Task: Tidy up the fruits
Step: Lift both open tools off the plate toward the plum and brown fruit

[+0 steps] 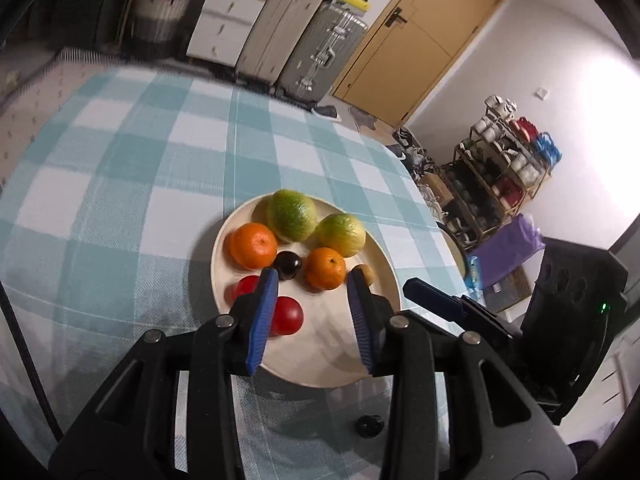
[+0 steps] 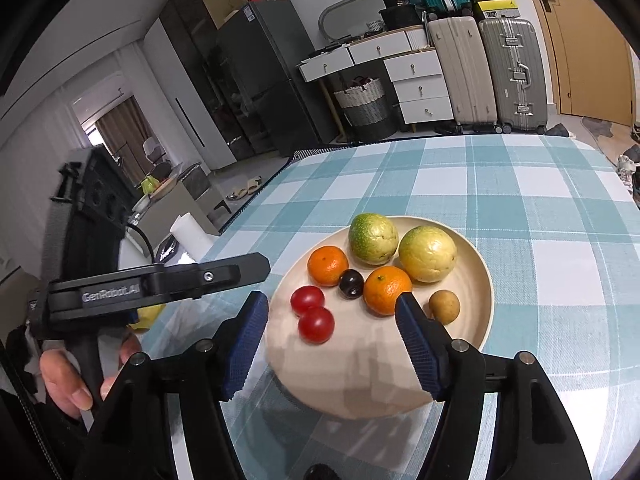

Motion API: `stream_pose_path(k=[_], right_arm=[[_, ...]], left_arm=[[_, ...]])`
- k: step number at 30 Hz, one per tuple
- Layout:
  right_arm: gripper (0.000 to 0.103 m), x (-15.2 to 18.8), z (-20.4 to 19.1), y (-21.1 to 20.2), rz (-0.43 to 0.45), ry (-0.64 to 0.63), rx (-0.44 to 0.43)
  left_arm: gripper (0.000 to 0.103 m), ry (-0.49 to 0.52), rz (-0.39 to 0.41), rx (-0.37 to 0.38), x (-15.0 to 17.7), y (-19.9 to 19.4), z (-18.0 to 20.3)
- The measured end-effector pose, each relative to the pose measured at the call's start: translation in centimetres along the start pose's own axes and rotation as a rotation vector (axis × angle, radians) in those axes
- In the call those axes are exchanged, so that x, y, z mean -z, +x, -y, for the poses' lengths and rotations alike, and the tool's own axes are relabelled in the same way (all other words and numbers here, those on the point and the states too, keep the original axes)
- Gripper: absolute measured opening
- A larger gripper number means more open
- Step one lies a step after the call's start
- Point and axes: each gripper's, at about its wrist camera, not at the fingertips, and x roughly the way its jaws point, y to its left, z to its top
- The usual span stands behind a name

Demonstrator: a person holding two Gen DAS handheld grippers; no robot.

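Observation:
A cream plate on the checked tablecloth holds two green-yellow guavas, two oranges, a dark plum, two red tomatoes and a small brown fruit. My left gripper is open and empty above the plate's near side. My right gripper is open and empty over the plate's near edge. A second dark plum lies on the cloth below the grippers.
The table has a blue-white checked cloth. The other gripper's body shows at the right in the left wrist view and at the left in the right wrist view. Suitcases, drawers and a shelf stand beyond the table.

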Motion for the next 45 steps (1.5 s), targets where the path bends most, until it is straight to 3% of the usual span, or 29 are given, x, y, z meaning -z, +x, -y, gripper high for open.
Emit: stream_pose_path(k=[4, 8, 13, 18, 22, 28, 36, 45], right_arm=[[0.069, 0.3, -0.3, -0.8, 0.016, -0.002, 0.015], [0.075, 0.7, -0.2, -2.0, 0.039, 0.030, 0.031], [0.078, 1.2, -0.1, -3.6, 0.067, 0.037, 0.055], [0.087, 1.8, -0.5, -5.5, 0.117, 0.006, 0.091], [0.097, 2.1, -0.8, -6.7, 0.150, -0.006, 0.111], [0.100, 2.7, -0.9, -8.1, 0.162, -0.001, 0.129], [0.102, 3.2, -1.0, -9.5, 0.168, 0.008, 0.156], [0.103, 4.5, -0.6, -11.1, 0.168, 0.022, 0.170]], left_arm=[[0.045, 0.006, -0.001, 0.006, 0.5, -0.7, 0.8], [0.049, 0.035, -0.010, 0.000, 1.2, -1.2, 1.7], [0.074, 0.068, 0.016, -0.027, 2.2, -2.3, 3.0], [0.084, 0.124, 0.031, -0.097, 3.2, -3.1, 4.3], [0.084, 0.154, 0.061, -0.132, 4.0, -4.0, 5.2], [0.089, 0.192, 0.078, -0.230, 5.1, -4.8, 6.1], [0.100, 0.208, 0.083, -0.249, 6.5, -5.2, 6.7], [0.102, 0.194, 0.061, -0.219, 8.3, -4.9, 6.1]])
